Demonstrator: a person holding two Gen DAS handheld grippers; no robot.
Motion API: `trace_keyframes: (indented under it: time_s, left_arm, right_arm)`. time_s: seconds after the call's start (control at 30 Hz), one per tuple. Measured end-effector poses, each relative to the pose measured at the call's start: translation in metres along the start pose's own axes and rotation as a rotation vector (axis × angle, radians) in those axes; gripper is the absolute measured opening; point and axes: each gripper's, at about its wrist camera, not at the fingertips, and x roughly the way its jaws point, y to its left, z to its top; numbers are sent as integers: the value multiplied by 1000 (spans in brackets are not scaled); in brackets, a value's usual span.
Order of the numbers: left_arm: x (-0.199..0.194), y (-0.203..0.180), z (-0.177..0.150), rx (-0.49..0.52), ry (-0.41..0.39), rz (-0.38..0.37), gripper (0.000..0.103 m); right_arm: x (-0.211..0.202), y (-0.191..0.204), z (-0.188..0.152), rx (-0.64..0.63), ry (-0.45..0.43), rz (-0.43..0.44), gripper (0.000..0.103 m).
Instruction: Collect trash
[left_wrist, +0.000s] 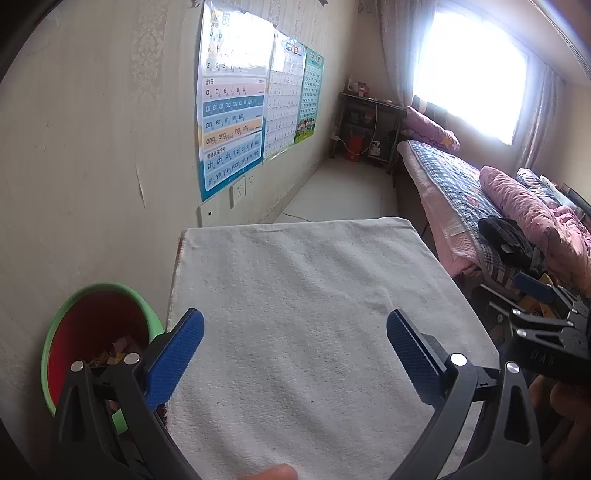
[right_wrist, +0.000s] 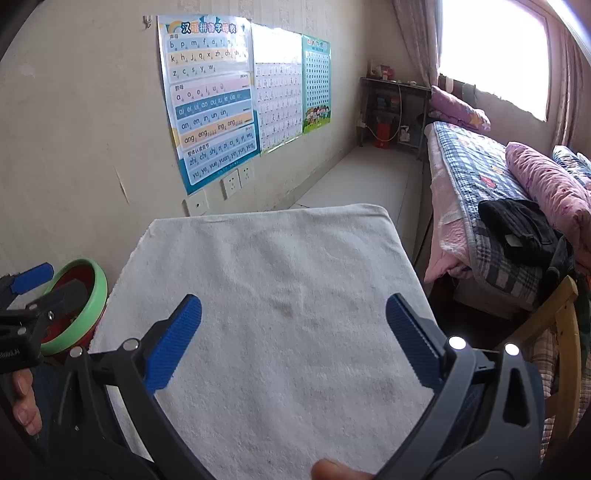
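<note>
Both claws are hanging over the white towel-covered table (left_wrist: 314, 314). The left gripper (left_wrist: 295, 350) is gaping wide with nothing between its blue pads, and the right gripper (right_wrist: 293, 339) is spread just as wide, likewise empty. Left of the table, against the wall, the green-rimmed red bin (left_wrist: 88, 332) is sitting with scraps of trash (left_wrist: 114, 352) lying inside it. Beyond the table, to its right, a bed (right_wrist: 480, 177) is lying under the window.

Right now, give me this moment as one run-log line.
left gripper: open, empty | right gripper: open, empty | white towel: no trash visible | green-rimmed bin: left of towel, scraps inside
</note>
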Motion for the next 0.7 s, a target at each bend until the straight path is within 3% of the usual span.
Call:
trace_keyframes:
  time_s: [0.7]
  left_arm:
    - [-5,-2,-1,13,4,4,95]
  right_arm:
    - [-2,6,-5,6,0,35,98]
